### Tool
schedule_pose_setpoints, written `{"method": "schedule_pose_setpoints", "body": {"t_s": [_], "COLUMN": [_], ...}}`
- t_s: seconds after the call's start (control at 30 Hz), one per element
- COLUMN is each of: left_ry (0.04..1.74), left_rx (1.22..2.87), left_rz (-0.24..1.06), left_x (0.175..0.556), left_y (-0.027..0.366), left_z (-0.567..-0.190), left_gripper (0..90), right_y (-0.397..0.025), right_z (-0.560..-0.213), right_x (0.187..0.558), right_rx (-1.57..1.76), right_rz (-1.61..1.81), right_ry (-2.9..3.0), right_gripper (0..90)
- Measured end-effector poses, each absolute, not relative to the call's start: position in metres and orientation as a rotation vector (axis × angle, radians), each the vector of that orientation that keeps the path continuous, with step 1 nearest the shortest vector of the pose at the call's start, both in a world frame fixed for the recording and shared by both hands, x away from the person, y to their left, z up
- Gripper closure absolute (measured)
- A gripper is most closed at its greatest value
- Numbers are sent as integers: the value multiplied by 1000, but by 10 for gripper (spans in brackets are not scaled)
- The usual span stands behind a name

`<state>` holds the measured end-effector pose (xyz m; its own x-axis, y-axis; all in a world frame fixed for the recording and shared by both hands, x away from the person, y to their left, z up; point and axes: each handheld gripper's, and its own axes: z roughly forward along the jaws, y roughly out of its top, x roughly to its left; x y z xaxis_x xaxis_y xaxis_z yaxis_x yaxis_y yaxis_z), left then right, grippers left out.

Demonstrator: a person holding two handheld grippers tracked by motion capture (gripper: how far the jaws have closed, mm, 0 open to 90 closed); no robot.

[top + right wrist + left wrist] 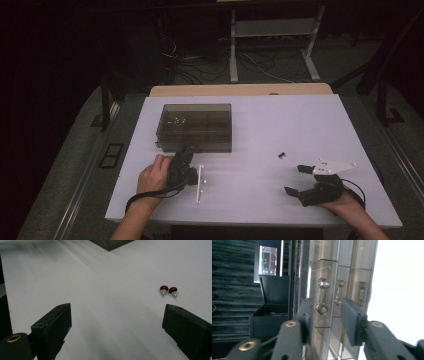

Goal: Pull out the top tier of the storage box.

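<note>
From the high view, we see the left gripper (pixel 186 152) at the smoky clear plastic box (pixel 194 127) on the table (pixel 260 130). In the left gripper view its jaws straddle a knob handle (pixel 322 297) — parted, untouching. In the right gripper view the right gripper (pixel 117 327) gapes wide — glossy red earrings (pixel 169 291) lie ahead.

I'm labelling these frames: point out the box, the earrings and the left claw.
box (pixel 195 126), high view, on its lid.
earrings (pixel 169 290), right gripper view, between the two red heads.
left claw (pixel 325 318), left gripper view, midway between its fingertips.
</note>
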<state>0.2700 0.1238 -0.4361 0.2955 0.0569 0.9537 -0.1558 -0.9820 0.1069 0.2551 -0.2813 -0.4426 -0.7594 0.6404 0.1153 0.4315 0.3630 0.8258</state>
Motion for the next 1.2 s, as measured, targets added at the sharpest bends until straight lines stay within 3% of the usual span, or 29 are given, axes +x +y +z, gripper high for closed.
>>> {"method": "schedule_pose_setpoints", "body": {"t_s": [0.33, 0.73, 1.2], "left_ry": [-63, -40, 7], "left_rx": [2401, 2391, 2384], "left_rz": [1718, 1700, 1639], "left_x": [256, 249, 252], "left_y": [121, 117, 120], "left_z": [-440, -441, -441], "left_gripper": [419, 358, 196], "right_y": [-281, -281, -280], "right_z": [-442, -442, -442], "right_x": [255, 254, 254], "right_rx": [959, 953, 943], "right_rz": [1346, 1348, 1343], "right_ry": [2403, 2403, 2405], "right_gripper": [82, 82, 82]}}
